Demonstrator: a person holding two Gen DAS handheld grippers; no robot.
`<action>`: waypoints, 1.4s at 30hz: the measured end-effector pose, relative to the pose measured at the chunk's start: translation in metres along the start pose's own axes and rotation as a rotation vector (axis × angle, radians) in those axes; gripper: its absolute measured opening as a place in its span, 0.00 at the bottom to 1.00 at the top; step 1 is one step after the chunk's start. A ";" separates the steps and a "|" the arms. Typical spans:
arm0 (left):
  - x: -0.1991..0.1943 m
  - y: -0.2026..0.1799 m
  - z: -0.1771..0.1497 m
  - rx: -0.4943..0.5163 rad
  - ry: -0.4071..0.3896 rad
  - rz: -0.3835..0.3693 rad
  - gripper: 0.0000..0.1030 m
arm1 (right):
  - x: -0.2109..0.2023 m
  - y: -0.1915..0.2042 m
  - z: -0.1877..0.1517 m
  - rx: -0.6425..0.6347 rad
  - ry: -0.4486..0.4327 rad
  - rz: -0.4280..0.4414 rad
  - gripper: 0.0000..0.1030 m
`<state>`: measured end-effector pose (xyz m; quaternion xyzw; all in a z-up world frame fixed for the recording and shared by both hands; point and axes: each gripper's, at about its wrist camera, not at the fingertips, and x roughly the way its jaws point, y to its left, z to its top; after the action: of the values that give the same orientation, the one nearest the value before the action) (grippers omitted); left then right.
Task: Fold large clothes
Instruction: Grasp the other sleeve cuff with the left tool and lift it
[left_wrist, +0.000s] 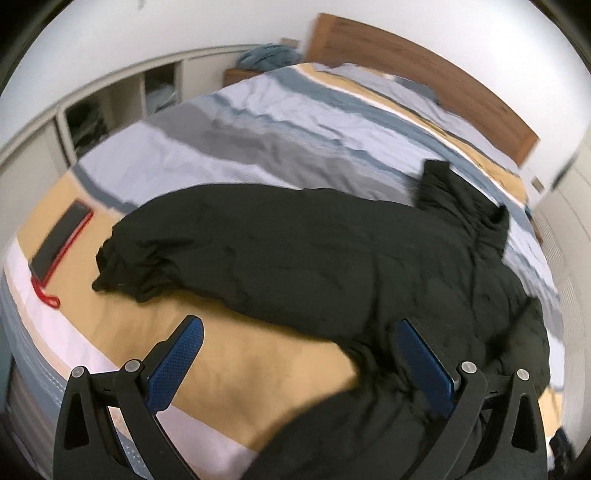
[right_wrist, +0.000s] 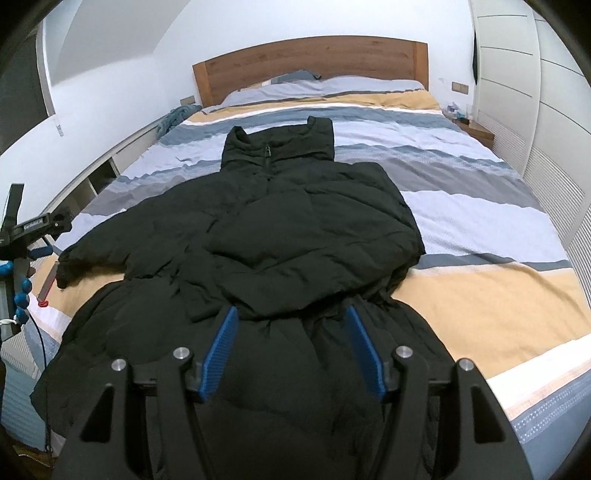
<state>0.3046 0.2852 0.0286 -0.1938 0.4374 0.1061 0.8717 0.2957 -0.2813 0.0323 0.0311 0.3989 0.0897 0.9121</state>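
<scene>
Striped bed (right_wrist: 480, 229), black jacket (right_wrist: 303, 229), both claws hovering agape

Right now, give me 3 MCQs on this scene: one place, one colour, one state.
1. Where does the phone lie?
A. on the bed, beyond the jacket's outstretched sleeve cuff
B. on the headboard
C. on top of the jacket

2. What colour is the jacket?
A. red
B. black
C. beige

3. How is the left gripper?
A. shut on the sleeve
B. shut on the phone
C. open, holding nothing

Answers:
1 A: the left wrist view shows it on the beige stripe past the sleeve.
2 B: it is black in both views.
3 C: its blue pads stand wide apart, with bed and jacket edge below.
</scene>
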 end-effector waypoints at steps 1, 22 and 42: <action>0.006 0.011 0.002 -0.036 0.004 -0.004 0.99 | 0.004 -0.001 0.001 0.001 0.004 -0.003 0.58; 0.096 0.167 0.003 -0.664 0.032 -0.208 0.89 | 0.050 -0.020 -0.002 0.019 0.077 -0.057 0.59; 0.081 0.162 0.021 -0.656 -0.078 -0.324 0.12 | 0.045 -0.030 0.000 0.018 0.073 -0.084 0.59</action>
<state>0.3107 0.4417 -0.0651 -0.5257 0.3100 0.1087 0.7847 0.3292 -0.3023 -0.0039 0.0193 0.4335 0.0488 0.8996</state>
